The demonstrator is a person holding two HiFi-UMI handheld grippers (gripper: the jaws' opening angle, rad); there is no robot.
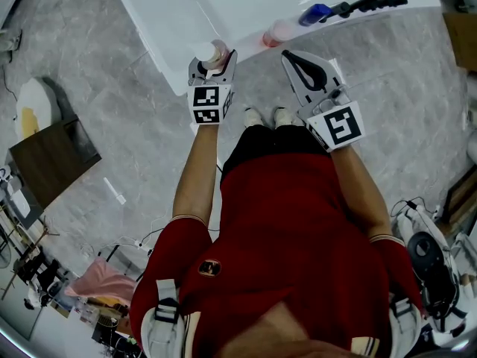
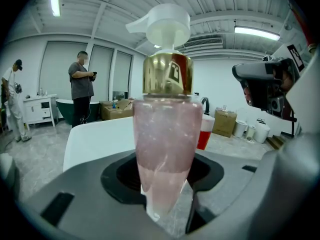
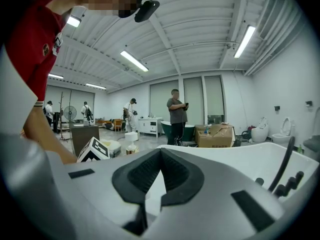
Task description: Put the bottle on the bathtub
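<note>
1. Two grippers are held out in front of the person (image 1: 298,222) in red, both close to the white bathtub (image 1: 186,13)
2. The left gripper (image 1: 213,64) has its fingers (image 2: 100,204) clamped on the bottle (image 2: 162,134), one on each side of its lower body
3. The bottle stands upright in that grip: a clear body with pink liquid, a gold collar (image 2: 168,74) and a white pump head (image 2: 162,24)
4. In the head view the bottle is at the tub's near corner, at the edge of the rim. In the left gripper view the grey marbled floor (image 1: 134,140) shows beneath its base and the white rim lies beyond it; whether it touches the tub I cannot tell
5. The right gripper (image 1: 287,54) is empty, its fingers (image 3: 137,176) closed tip to tip, and it hovers just beside the left one, in front of the tub's long side
6. Further along the rim stand a red-and-white container (image 1: 274,34), a blue thing (image 1: 316,13) and a black tap fitting (image 1: 373,0)
</note>
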